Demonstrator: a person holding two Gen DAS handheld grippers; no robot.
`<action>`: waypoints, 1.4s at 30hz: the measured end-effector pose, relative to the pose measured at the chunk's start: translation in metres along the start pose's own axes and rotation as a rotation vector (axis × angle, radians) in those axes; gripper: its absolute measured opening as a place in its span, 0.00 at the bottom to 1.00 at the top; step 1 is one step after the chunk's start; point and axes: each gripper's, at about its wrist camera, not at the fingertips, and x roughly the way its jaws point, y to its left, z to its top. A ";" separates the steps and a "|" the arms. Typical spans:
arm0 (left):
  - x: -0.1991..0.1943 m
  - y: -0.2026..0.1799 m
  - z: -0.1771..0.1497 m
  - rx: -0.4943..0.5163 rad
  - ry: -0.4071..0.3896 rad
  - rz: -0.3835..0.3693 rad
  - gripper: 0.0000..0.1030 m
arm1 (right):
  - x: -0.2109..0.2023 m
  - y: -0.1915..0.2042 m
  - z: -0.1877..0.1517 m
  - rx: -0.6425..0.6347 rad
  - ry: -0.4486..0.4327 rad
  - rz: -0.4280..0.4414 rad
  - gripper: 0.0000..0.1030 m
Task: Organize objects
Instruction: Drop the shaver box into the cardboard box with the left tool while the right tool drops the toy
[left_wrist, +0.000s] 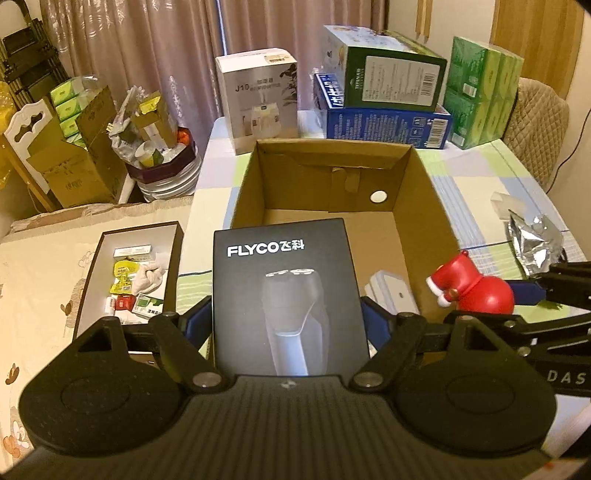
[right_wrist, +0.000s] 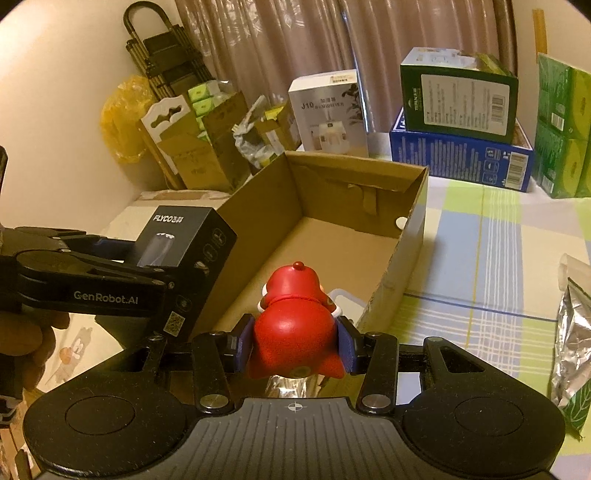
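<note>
Cardboard box (right_wrist: 413, 221) interior largely open

Left gripper (left_wrist: 286, 325): both blue-padded fingers (left_wrist: 194, 325) pressed against opposite sides of a black box (left_wrist: 284, 295), held upright and lifted. Right gripper (right_wrist: 295, 347): blue pads (right_wrist: 345, 347) closed on the flanks of a red figurine (right_wrist: 295, 332). A hand (right_wrist: 26, 350) grips the left tool's handle from below.
</note>
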 end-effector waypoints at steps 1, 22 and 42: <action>0.001 0.001 -0.001 -0.005 0.001 0.003 0.76 | 0.001 -0.001 0.000 0.001 0.000 -0.002 0.42; -0.019 0.020 -0.012 -0.069 -0.031 0.020 0.82 | 0.004 0.010 -0.005 -0.005 0.010 0.011 0.42; -0.063 0.004 -0.034 -0.138 -0.076 -0.011 0.83 | -0.055 -0.020 -0.023 0.072 -0.108 0.003 0.68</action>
